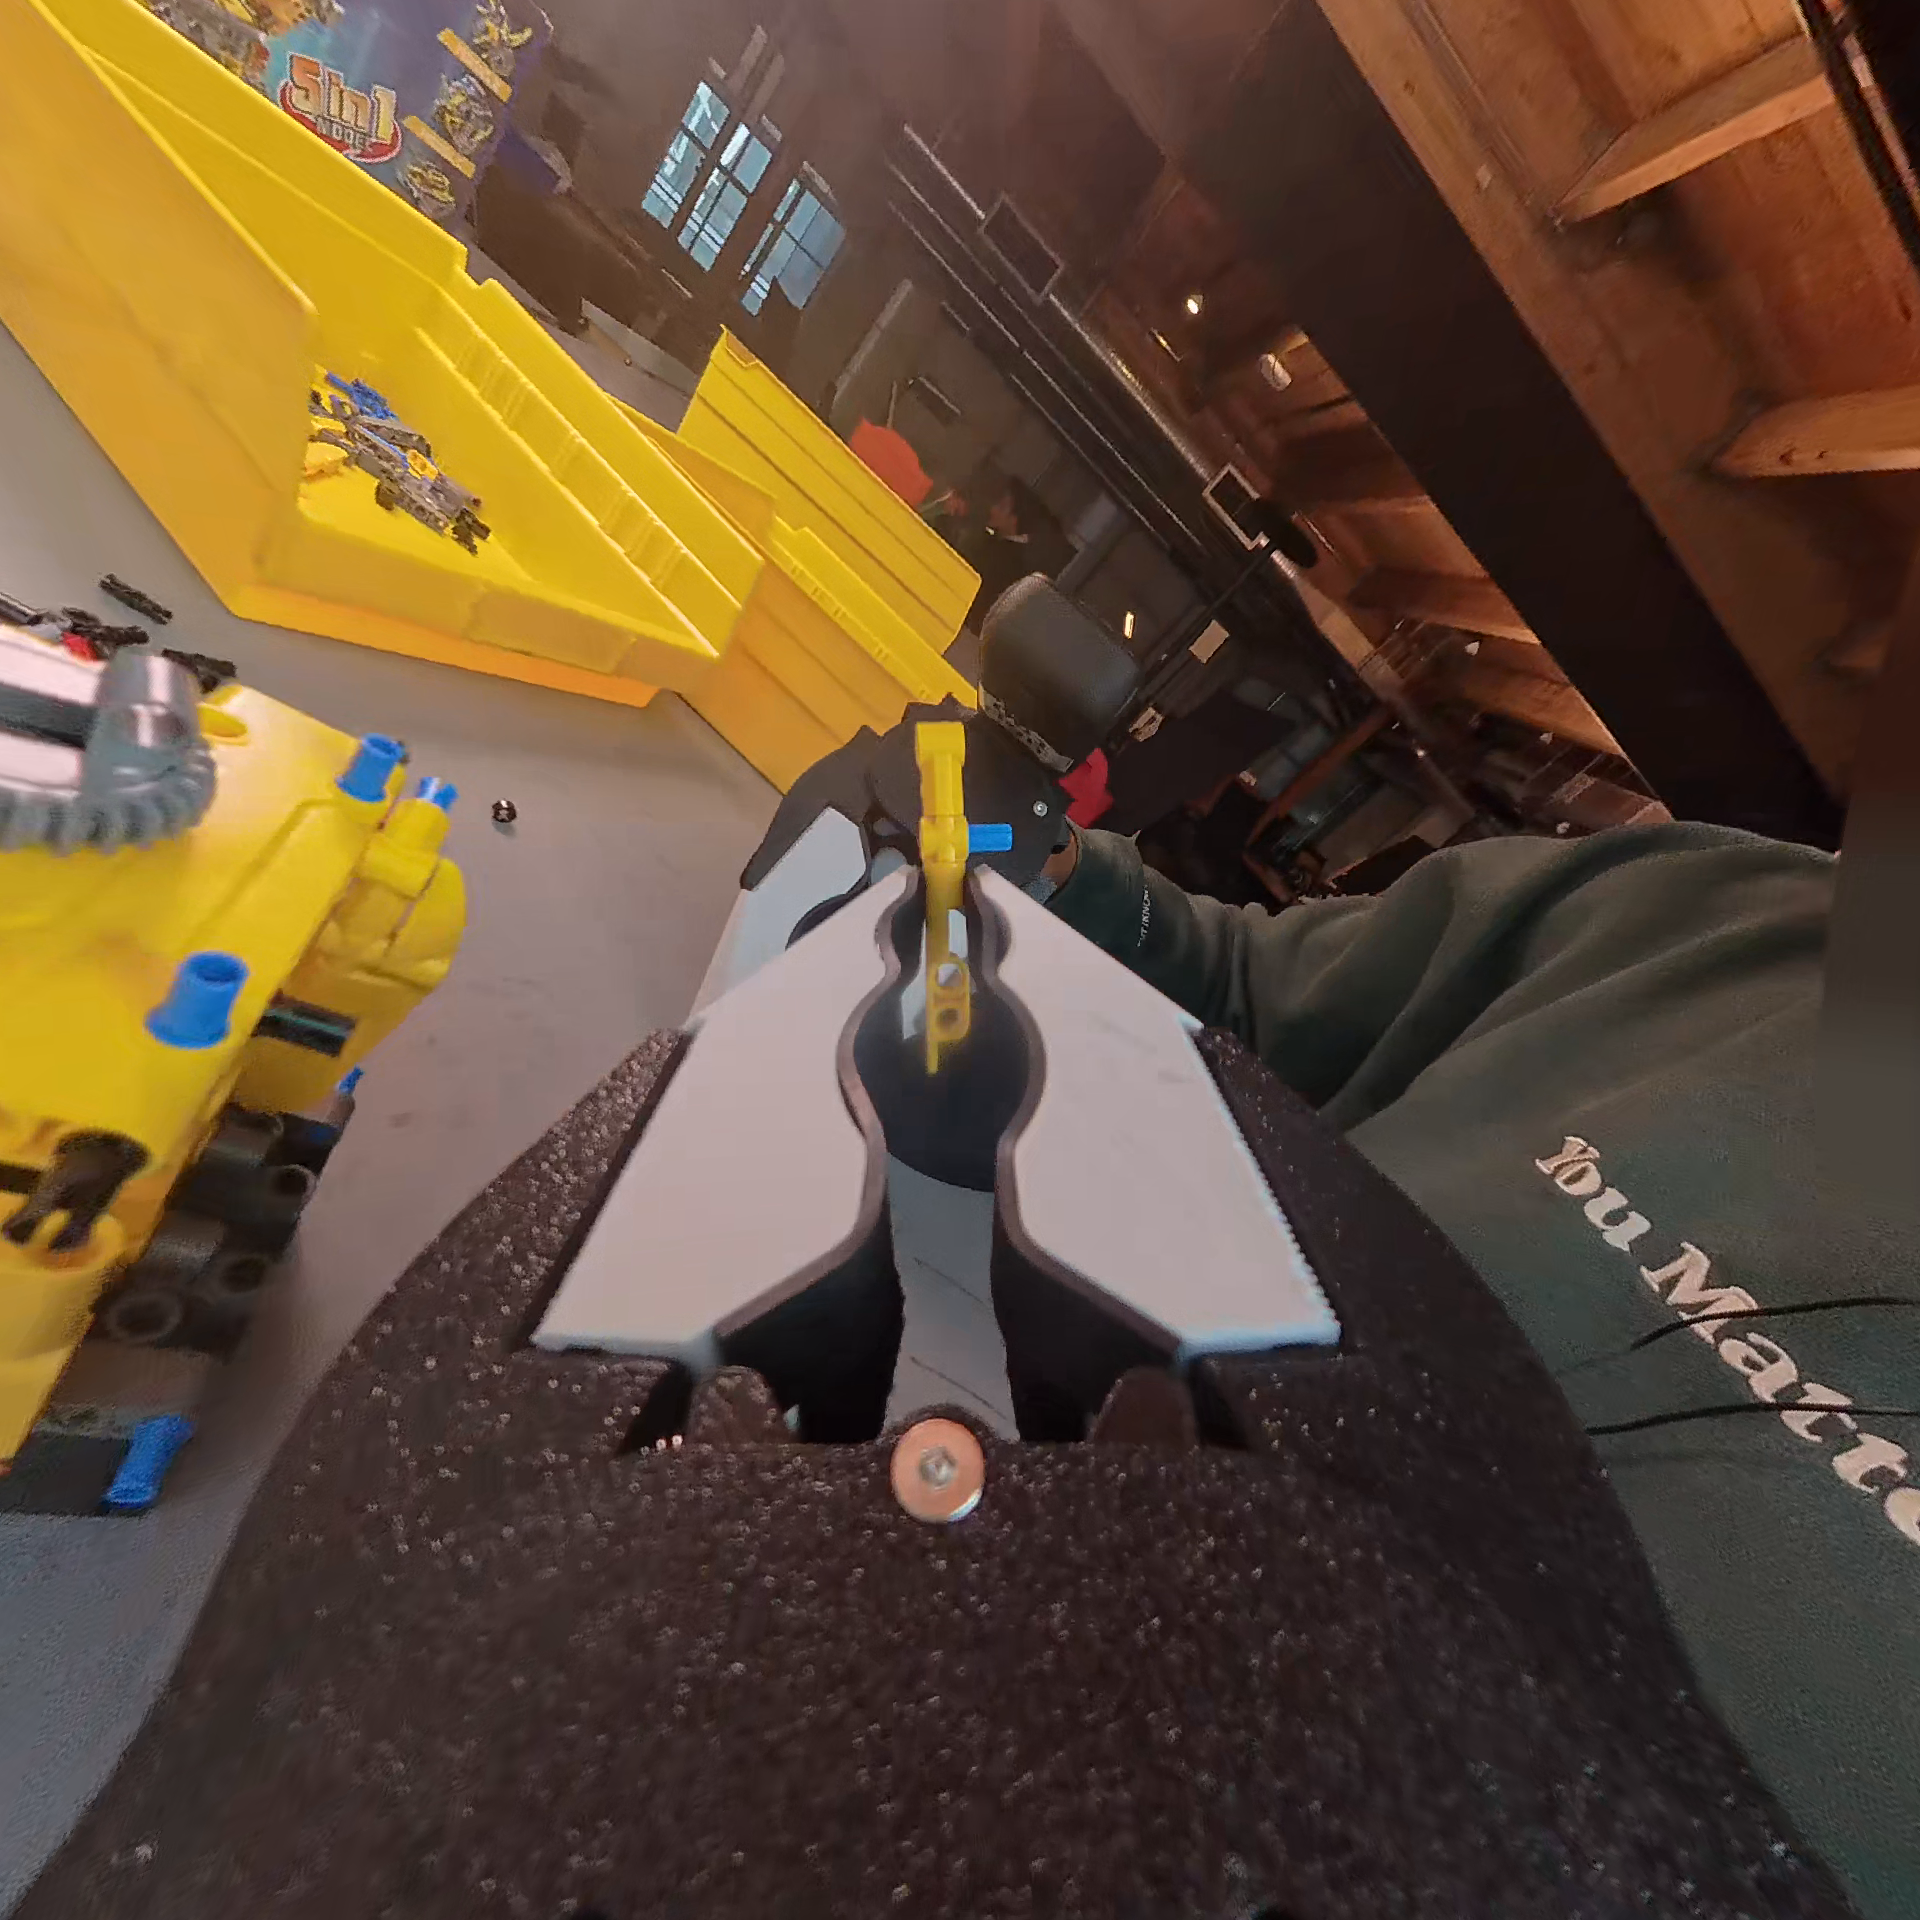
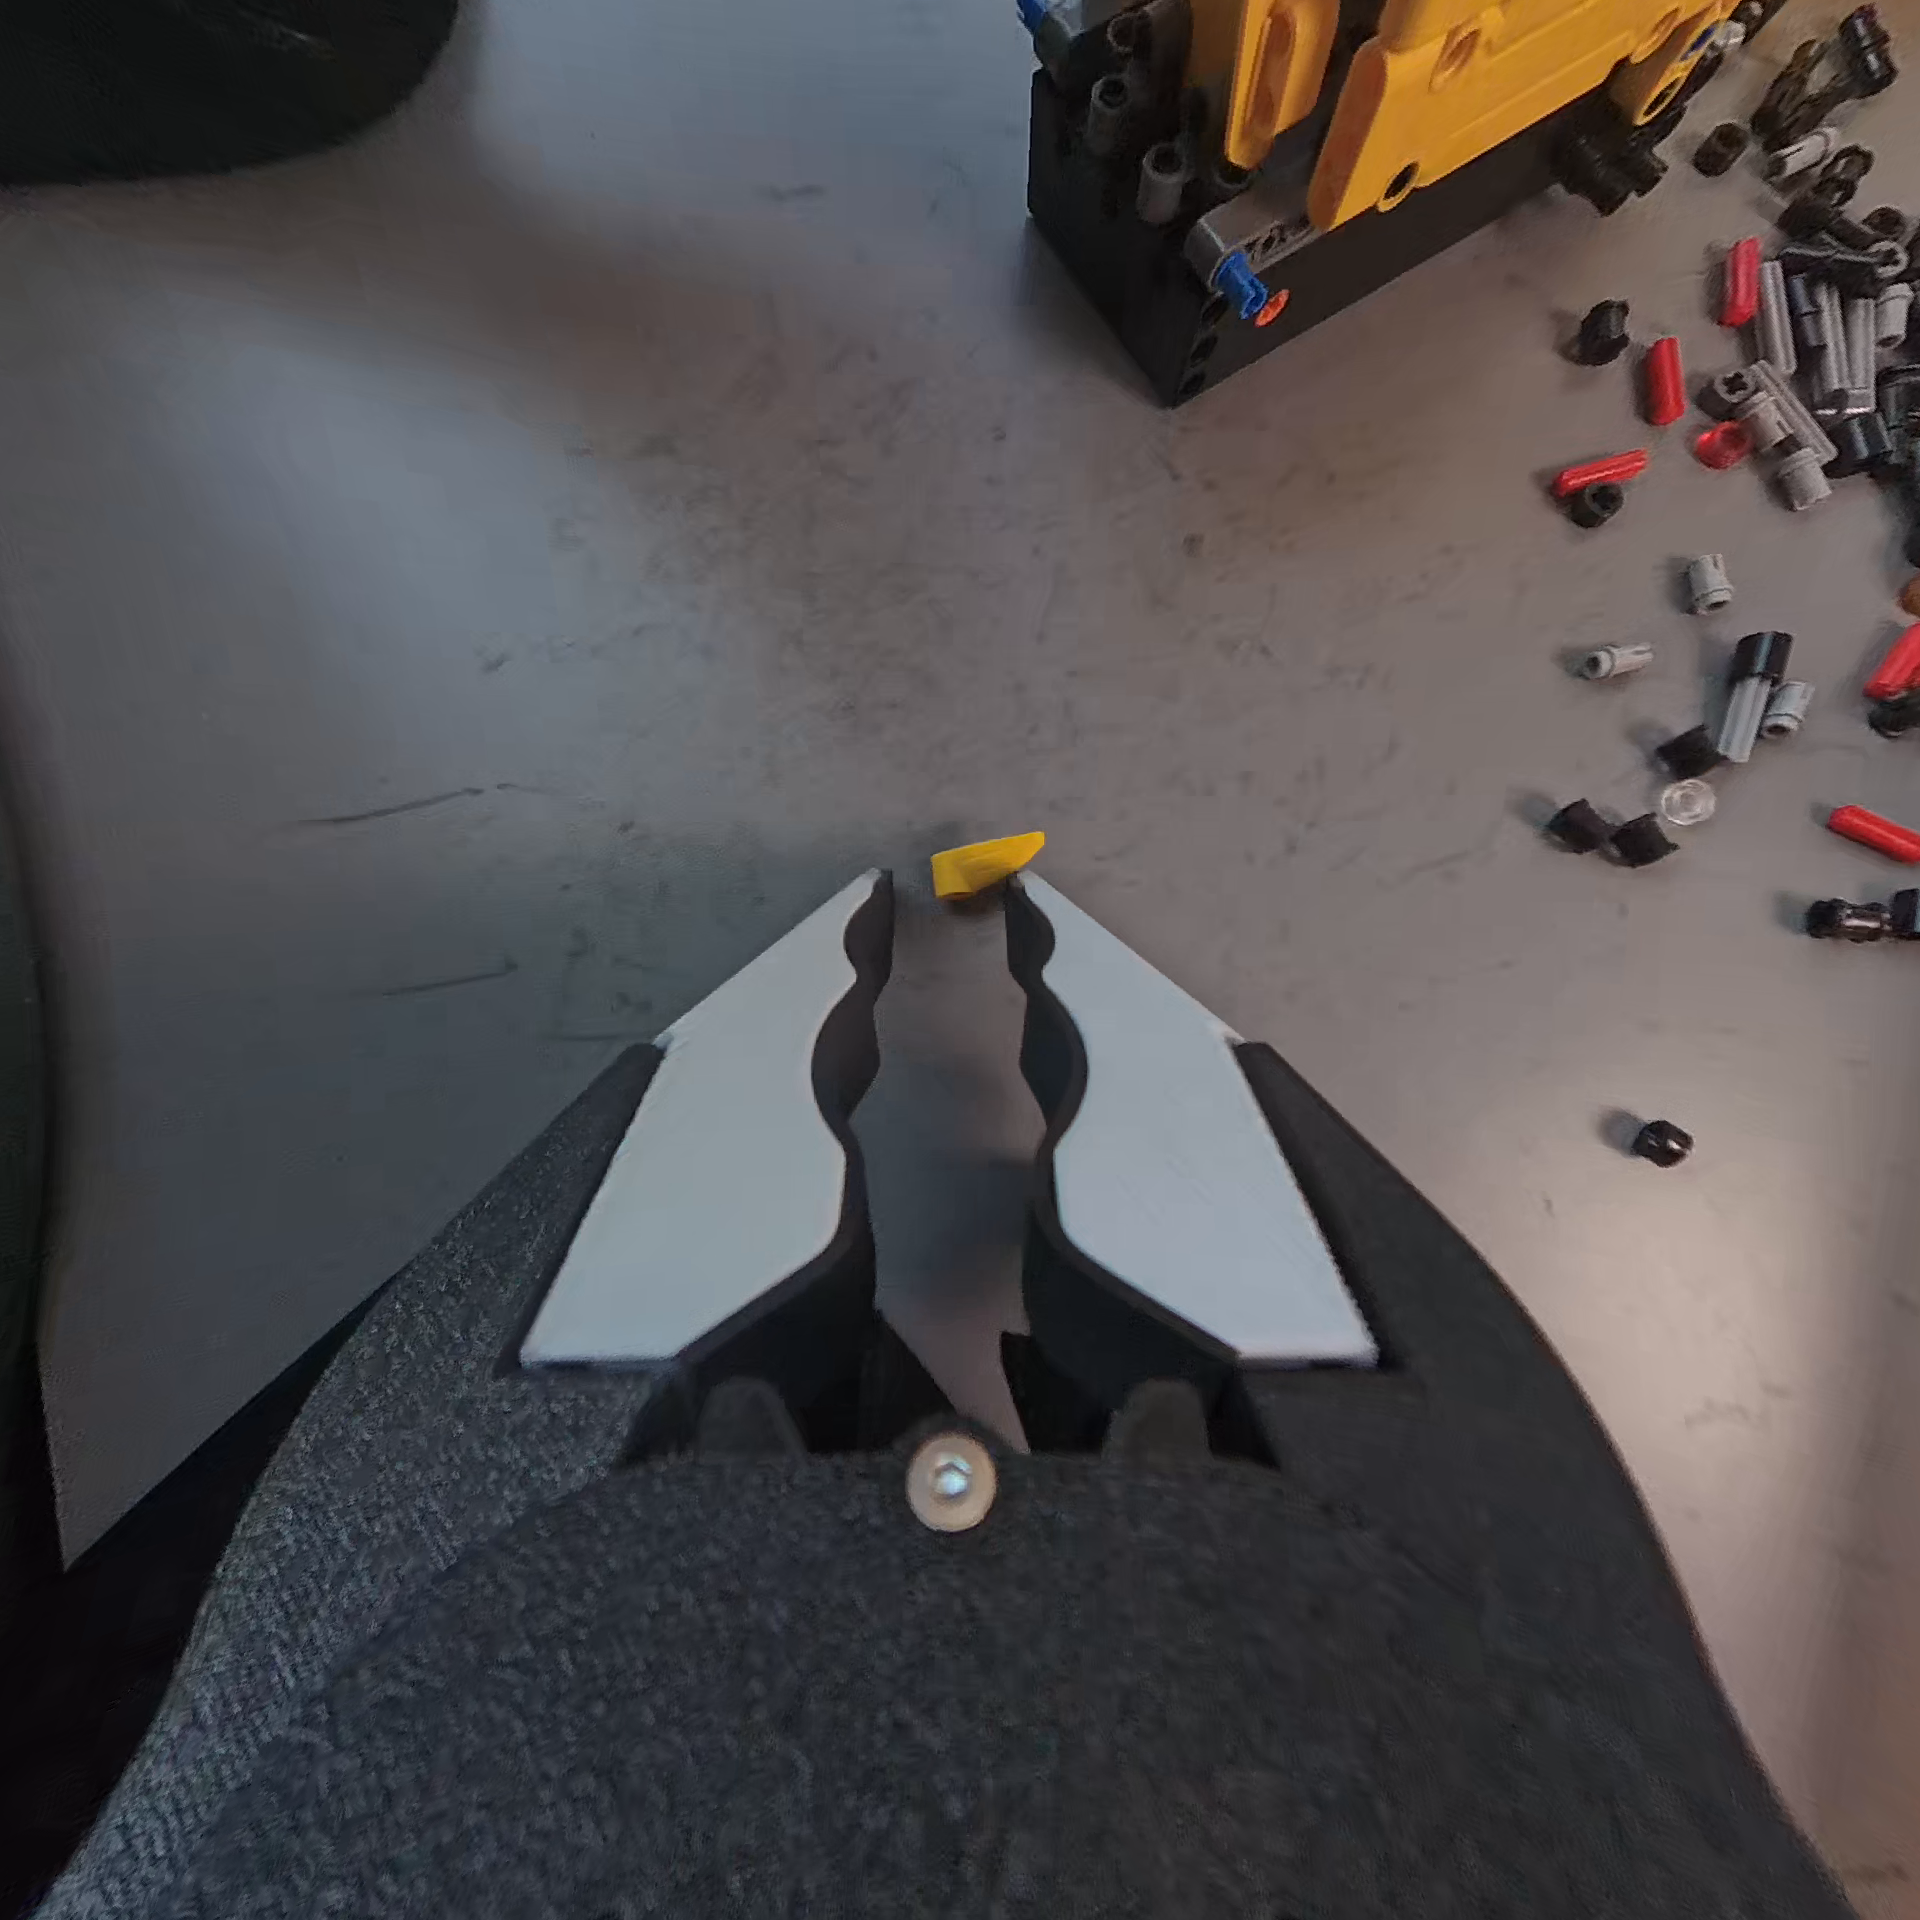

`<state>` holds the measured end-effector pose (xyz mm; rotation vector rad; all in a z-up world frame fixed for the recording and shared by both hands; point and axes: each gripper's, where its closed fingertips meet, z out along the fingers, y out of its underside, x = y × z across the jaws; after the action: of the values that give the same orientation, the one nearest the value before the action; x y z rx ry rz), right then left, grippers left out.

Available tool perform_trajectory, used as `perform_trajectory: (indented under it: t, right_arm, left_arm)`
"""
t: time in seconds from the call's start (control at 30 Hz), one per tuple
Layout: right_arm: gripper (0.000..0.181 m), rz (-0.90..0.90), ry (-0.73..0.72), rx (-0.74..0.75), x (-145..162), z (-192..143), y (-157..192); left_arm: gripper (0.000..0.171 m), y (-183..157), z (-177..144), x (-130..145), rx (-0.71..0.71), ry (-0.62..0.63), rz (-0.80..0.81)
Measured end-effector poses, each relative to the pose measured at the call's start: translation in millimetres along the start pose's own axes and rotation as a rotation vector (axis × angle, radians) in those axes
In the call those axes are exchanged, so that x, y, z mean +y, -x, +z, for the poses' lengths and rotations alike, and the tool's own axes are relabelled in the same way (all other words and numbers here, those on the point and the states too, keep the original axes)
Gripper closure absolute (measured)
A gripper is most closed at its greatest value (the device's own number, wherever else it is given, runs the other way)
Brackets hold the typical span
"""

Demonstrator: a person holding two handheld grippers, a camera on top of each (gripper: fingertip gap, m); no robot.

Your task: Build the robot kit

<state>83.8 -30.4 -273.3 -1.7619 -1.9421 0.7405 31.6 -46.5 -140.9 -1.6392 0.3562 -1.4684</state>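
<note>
My left gripper is shut on a thin yellow beam and holds it upright above the grey table. A blue pin sticks out of the beam to the right. Behind it a hand in a dark green sleeve holds the other gripper. My right gripper is open with a narrow gap and holds nothing, low over the table. A small yellow piece sits just past its tips, by the right fingertip.
A yellow and black brick model with a grey gear and blue pins stands at the left, and it shows at the top of the right wrist view. Loose red, grey and black pins lie to the right. Yellow sorting trays stand behind. My right fingertips sit around 15 centimetres from my left ones.
</note>
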Motion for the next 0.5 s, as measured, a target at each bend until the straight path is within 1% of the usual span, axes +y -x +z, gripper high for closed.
perform_trajectory:
  t: [0.07, 0.1, 0.23, 0.3, 0.37, 0.43, 0.5]
  right_arm:
    - [0.152, -0.004, -0.024, -0.013, -5, -5, -2]
    - [0.147, -0.001, -0.06, -0.019, -12, -11, -5]
    - [0.136, -0.008, -0.264, -0.059, -56, -45, -12]
    - [0.134, -0.042, -0.35, -0.084, -79, -60, -12]
    - [0.133, -0.118, -0.417, -0.099, -97, -70, -11]
    - [0.134, -0.196, -0.478, -0.143, -110, -77, -6]
    - [0.136, -0.205, -0.526, -0.208, -120, -80, -2]
  left_arm:
    - [0.165, 3, -5, -3, 0.006, -0.021, -0.027]
    - [0.165, 4, -7, -5, 0.015, -0.036, -0.044]
    - [0.165, 9, -11, -6, 0.02, -0.054, -0.081]
    - [0.165, 9, -9, -4, 0.031, -0.046, -0.089]
    - [0.166, 9, -7, -1, 0.048, -0.035, -0.1]
    - [0.165, 8, -6, 3, 0.064, -0.022, -0.11]
    - [0.166, 7, -6, 7, 0.085, -0.004, -0.122]
